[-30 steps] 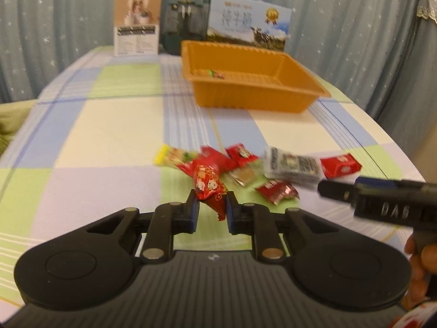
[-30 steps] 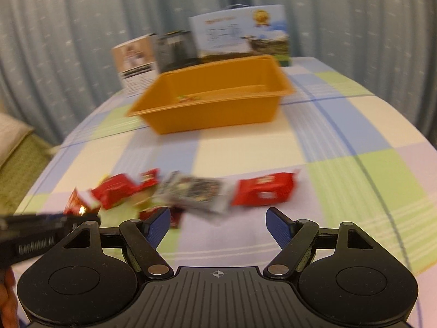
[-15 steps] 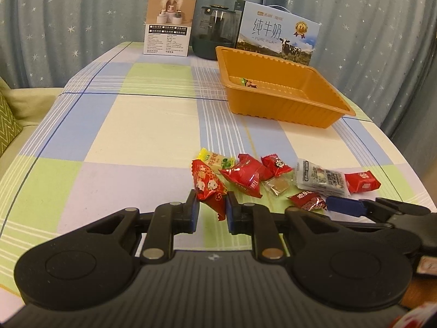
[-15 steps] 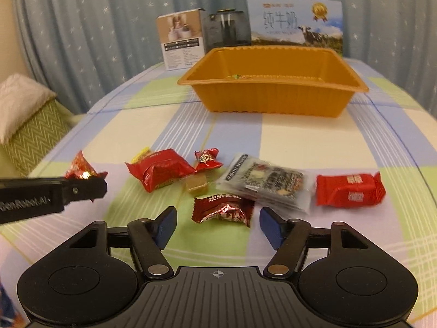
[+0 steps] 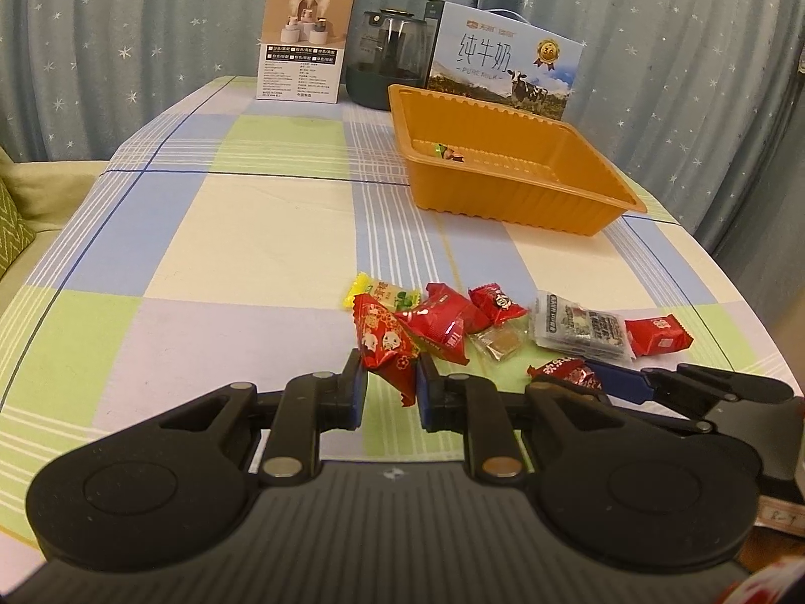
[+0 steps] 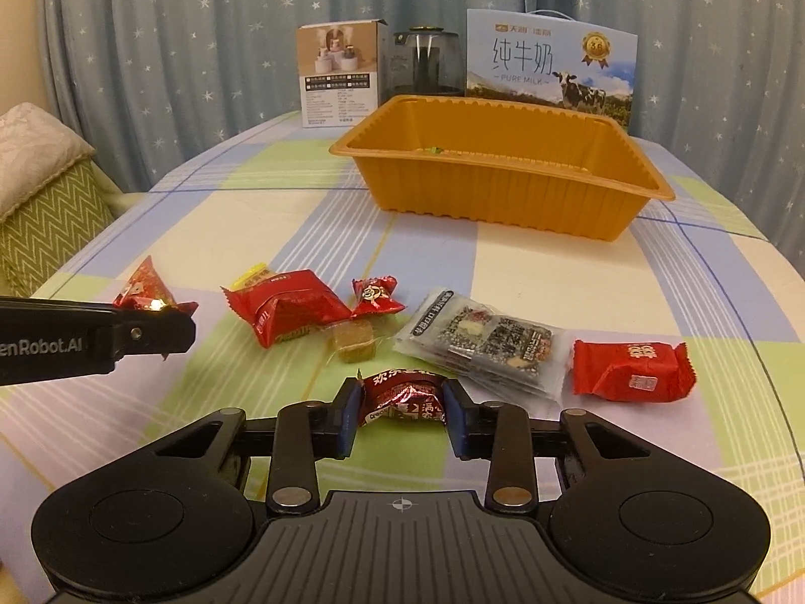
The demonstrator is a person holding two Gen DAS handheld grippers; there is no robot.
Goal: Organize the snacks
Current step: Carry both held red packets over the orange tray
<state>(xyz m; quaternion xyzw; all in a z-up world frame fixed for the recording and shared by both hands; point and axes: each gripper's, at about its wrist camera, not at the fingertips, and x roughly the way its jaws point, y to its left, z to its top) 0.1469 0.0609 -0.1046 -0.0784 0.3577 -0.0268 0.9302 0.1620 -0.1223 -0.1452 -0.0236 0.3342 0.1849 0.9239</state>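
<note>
My left gripper (image 5: 386,386) is shut on a red patterned candy packet (image 5: 382,342), held above the tablecloth; it also shows in the right wrist view (image 6: 143,292). My right gripper (image 6: 401,410) is shut on a dark red foil candy (image 6: 402,397) at the table surface; this candy also shows in the left wrist view (image 5: 566,371). Several snacks lie in a row: a large red packet (image 6: 284,309), a small red candy (image 6: 376,294), a clear brown candy (image 6: 354,345), a grey sesame bar pack (image 6: 483,345), a red packet (image 6: 634,370). The orange tray (image 6: 503,196) stands behind with one candy (image 5: 445,152) inside.
A white product box (image 6: 339,80), a dark glass kettle (image 6: 426,65) and a milk carton box (image 6: 551,68) stand behind the tray. A starred curtain hangs behind. A green cushion (image 6: 45,211) lies off the table's left edge.
My right gripper moved down and forward and closed on the dark red foil candy. My left gripper kept its red packet and drew back, lifting slightly.
</note>
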